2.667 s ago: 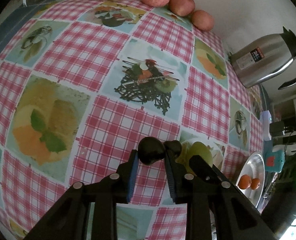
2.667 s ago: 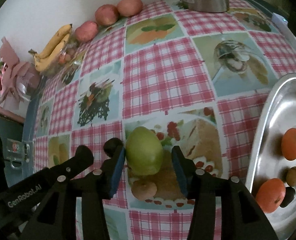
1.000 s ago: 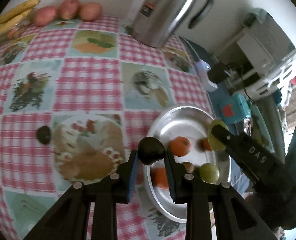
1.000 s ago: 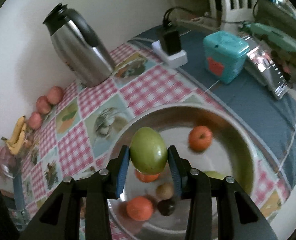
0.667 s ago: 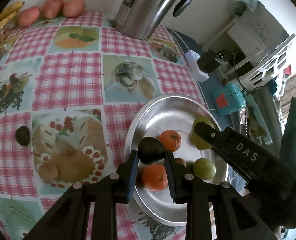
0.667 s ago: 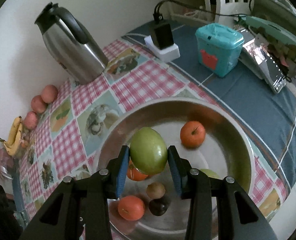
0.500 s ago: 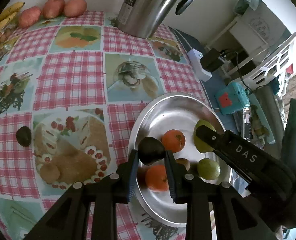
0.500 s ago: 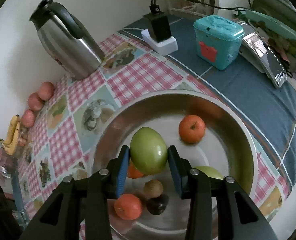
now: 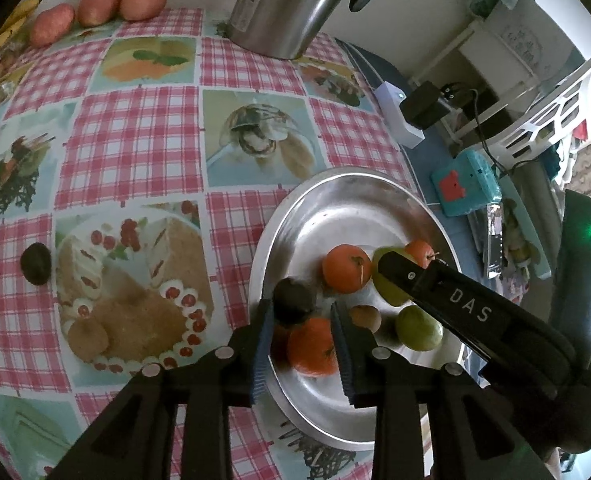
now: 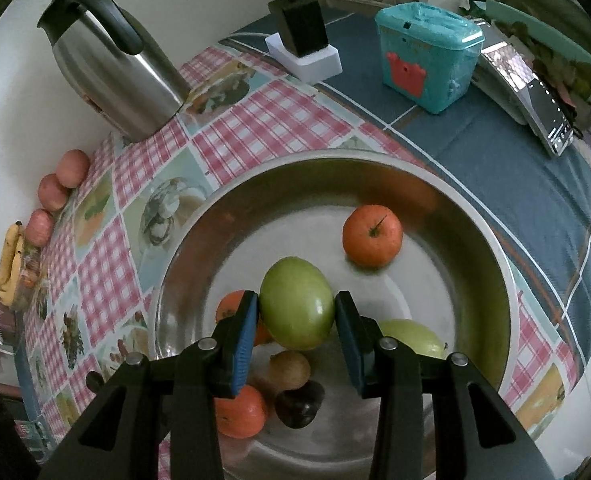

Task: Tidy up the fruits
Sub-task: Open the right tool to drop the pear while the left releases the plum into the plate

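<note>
1. Dark fruit (image 9: 35, 263) lies alone on the checked tablecloth (image 9: 135, 128), well left of the metal bowl (image 9: 295, 216).
2. Left gripper (image 9: 301, 312) has released; a dark avocado (image 9: 294, 301) sits between its spread fingers, above the bowl.
3. Right gripper (image 10: 297, 314) clasps a green apple (image 10: 296, 314) over the bowl.

left tongs (image 9: 301, 312): black, blue pads, silver screws | right tongs (image 10: 297, 318): same, seemingly "DAS" lettering

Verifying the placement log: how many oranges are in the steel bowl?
3. Far orange alone by the back wall; middle orange partly behind the right hand-held gripper; near orange beside a dark fruit. More could hide beneath.
</note>
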Demonstrator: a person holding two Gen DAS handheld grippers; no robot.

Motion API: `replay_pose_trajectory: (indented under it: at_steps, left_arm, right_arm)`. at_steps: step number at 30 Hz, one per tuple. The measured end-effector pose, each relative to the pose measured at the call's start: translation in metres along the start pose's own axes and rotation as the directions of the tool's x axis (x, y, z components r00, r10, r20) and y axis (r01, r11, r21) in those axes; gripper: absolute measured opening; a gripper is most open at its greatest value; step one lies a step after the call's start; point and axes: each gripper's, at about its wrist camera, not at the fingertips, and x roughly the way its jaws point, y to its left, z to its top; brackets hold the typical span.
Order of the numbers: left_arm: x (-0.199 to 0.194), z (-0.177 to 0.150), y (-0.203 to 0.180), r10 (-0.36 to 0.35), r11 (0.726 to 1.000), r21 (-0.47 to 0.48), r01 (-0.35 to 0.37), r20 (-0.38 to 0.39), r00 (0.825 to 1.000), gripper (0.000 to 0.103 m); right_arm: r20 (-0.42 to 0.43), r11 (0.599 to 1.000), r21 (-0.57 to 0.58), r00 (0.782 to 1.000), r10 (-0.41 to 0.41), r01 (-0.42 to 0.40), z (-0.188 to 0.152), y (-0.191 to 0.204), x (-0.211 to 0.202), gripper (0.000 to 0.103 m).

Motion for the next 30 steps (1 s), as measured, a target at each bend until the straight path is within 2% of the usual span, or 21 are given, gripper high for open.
replay_pose_trajectory:
  at_steps: [3,9,17,25,30]
  left_arm:
    - [-0.001,-0.001,-0.002,-0.005,1.000,0.006,0.005,0.000,1.000,0.041]
    - [-0.004,0.000,-0.003,-0.005,1.000,0.003,0.005,0.005,1.000,0.042]
    - [-0.022,0.003,0.003,-0.001,1.000,-0.023,0.002,0.046,0.999,0.051]
    - [-0.035,0.010,0.025,0.120,0.989,-0.091,-0.114,0.063,0.991,0.055]
    - [-0.040,0.010,0.046,0.224,0.966,-0.142,-0.215,0.050,0.973,0.055]
  right_arm:
    - [0.011,1.000,-0.001,1.000,-0.002,0.002,0.000,0.000,-0.002,0.041]
    - [0.023,1.000,-0.001,1.000,-0.002,0.002,0.001,0.000,-0.005,0.041]
    - [0.107,0.999,0.016,0.994,0.028,-0.030,0.005,0.001,-0.023,0.041]
    - [0.097,0.999,-0.034,0.995,0.037,-0.033,0.004,0.014,-0.023,0.041]
    - [0.082,0.992,-0.118,0.995,0.053,-0.043,-0.003,0.034,-0.024,0.041]
